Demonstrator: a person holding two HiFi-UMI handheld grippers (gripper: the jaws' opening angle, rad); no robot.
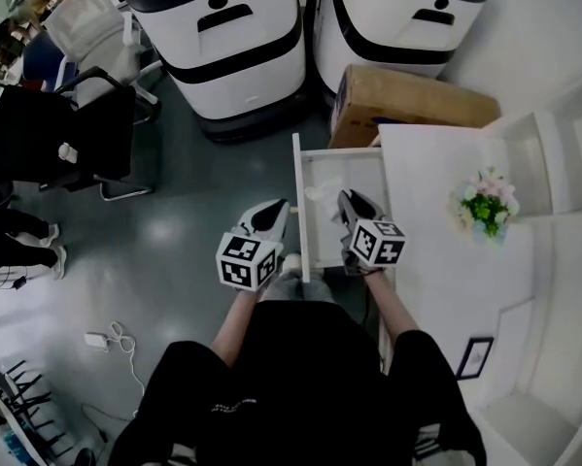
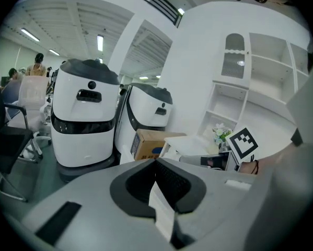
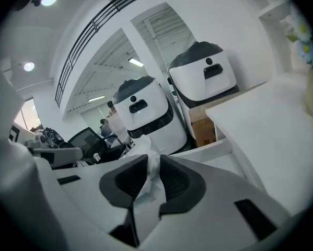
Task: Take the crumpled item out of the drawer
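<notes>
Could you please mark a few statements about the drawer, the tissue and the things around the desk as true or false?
1. The right claw grips a crumpled white tissue. True.
2. The drawer is pushed fully shut. False: it stands pulled out of the desk.
3. A cardboard box sits on the floor beyond the drawer. True.
4. The flowers stand inside the drawer. False: they stand on the desk top.
</notes>
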